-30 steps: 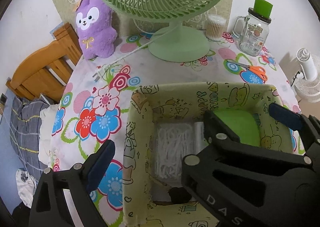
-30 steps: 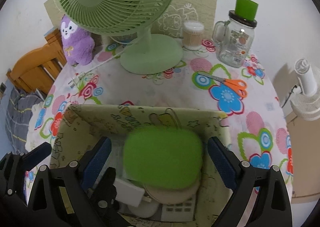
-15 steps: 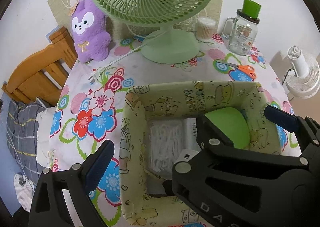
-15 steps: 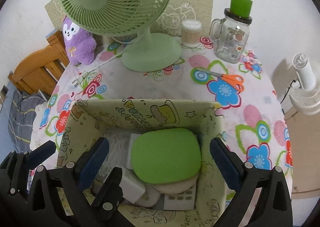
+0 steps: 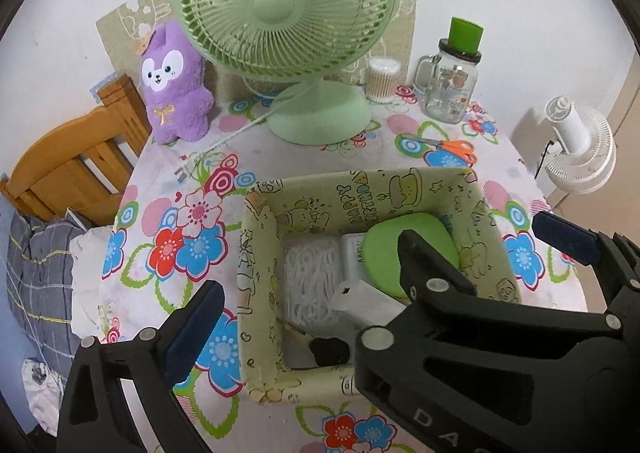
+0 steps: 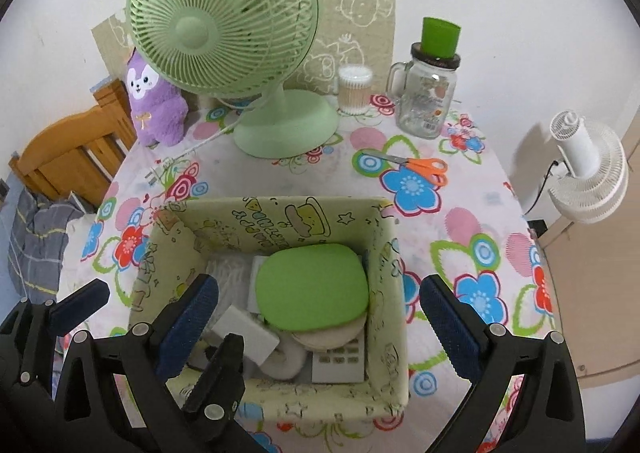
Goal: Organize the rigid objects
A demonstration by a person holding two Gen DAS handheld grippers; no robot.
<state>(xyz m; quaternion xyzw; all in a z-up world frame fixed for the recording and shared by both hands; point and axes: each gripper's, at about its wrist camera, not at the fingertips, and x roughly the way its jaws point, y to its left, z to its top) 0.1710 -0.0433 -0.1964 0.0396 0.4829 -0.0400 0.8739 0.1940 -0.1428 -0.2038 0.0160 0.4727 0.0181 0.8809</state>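
A pale green printed storage box (image 6: 280,213) (image 5: 256,253) sits on the floral table. Inside lie a green oval case (image 6: 312,289) (image 5: 384,249), a white block (image 6: 246,337) (image 5: 360,301), a white remote (image 6: 340,363) and coiled white cord (image 5: 308,277). My right gripper (image 6: 318,319) is open and empty above the box. My left gripper (image 5: 376,273) is open and empty over the box; the other gripper's body crosses its right side.
A green desk fan (image 6: 248,53), a purple plush (image 6: 154,101), a cotton swab jar (image 6: 354,89), a glass mug jar with a green cup (image 6: 428,93) and orange scissors (image 6: 416,167) stand behind the box. A wooden chair (image 6: 68,157) is left; a white fan (image 6: 588,177) is right.
Both grippers have risen and pulled back from the box. The green case, between the right fingers a second ago, now lies lower in the box.
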